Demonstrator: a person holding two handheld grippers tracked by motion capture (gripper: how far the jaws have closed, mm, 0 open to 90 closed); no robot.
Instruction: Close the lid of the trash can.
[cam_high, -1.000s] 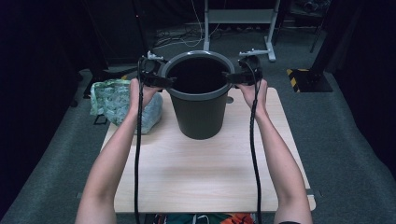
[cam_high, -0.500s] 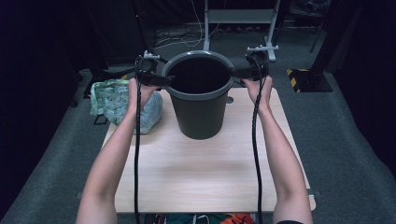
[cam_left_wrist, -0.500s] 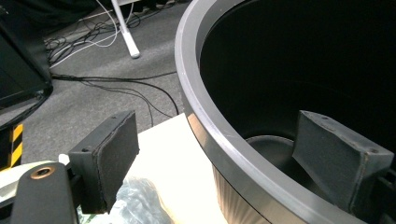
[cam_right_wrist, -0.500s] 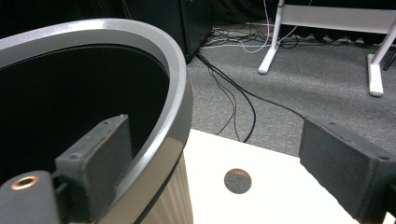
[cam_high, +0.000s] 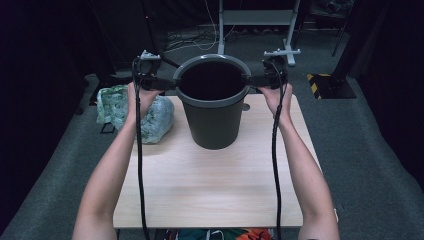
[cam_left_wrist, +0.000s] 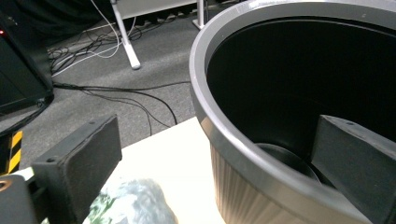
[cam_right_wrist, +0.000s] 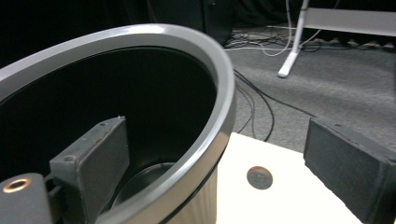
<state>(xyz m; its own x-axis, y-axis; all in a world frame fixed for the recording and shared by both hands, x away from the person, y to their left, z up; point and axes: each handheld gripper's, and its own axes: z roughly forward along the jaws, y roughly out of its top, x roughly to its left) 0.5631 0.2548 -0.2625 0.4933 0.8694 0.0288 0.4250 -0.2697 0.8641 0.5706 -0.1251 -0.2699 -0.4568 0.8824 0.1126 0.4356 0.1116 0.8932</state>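
High view: my left tongs and right tongs straddle the bin's rim, spread, unclamped; lifting remains undone.

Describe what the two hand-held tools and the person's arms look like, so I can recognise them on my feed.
Both tools, left and right, are black, each with two flat rectangular black jaws faced in dark padding. Each carries a grey three-cornered plate on top and trails a thick black cable back along the forearm. The forearms are bare, with no sleeves in view.
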